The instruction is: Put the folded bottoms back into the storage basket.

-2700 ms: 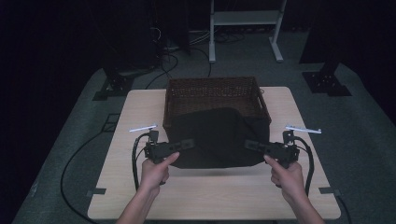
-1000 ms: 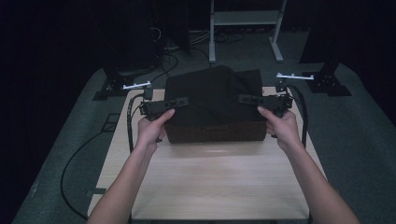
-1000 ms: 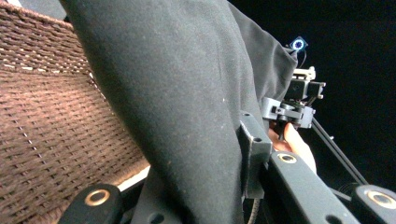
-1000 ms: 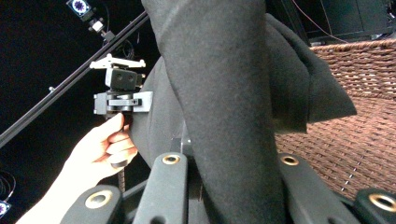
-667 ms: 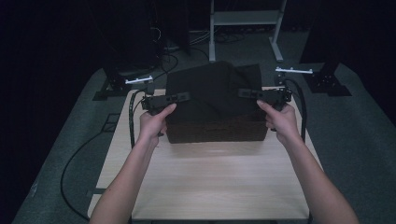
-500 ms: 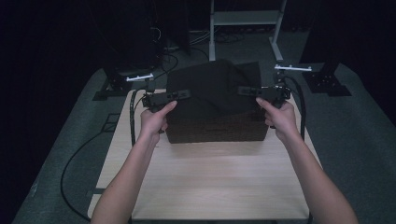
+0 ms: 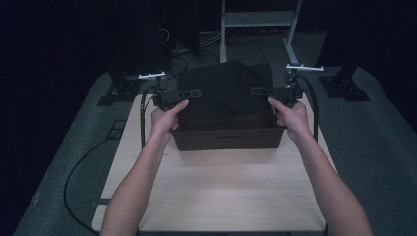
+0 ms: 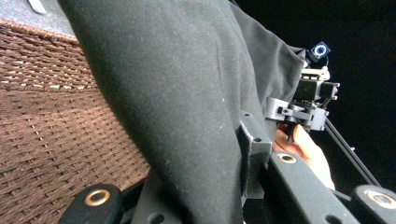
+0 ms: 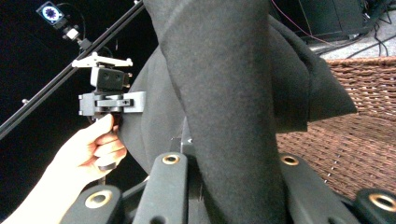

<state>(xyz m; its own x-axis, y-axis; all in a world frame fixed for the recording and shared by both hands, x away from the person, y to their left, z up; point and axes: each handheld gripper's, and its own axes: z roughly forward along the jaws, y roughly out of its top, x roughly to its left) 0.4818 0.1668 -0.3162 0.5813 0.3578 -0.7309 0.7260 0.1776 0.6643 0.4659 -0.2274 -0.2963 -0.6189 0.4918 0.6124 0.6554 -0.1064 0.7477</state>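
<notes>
matte black cloth [image 7: 223, 91] clamped by both grippers [image 7: 196, 93] [image 7: 255, 91]; ribbed brown wicker basket [image 7: 228, 138] beneath

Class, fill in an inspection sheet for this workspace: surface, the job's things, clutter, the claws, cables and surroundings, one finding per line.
Surface: pale wooden table, front half bare.
Job's things: black cloth held up over a brown wicker basket; its lower edge hangs inside the basket.
Clutter: nothing seen.
Claws: left claw and right claw each shut on an upper side of the cloth, held level with each other.
Cables: a black cable loops from the left claw, another from the right; more cable on the floor at left.
Surroundings: dark room, grey carpet, white metal stand behind.
</notes>
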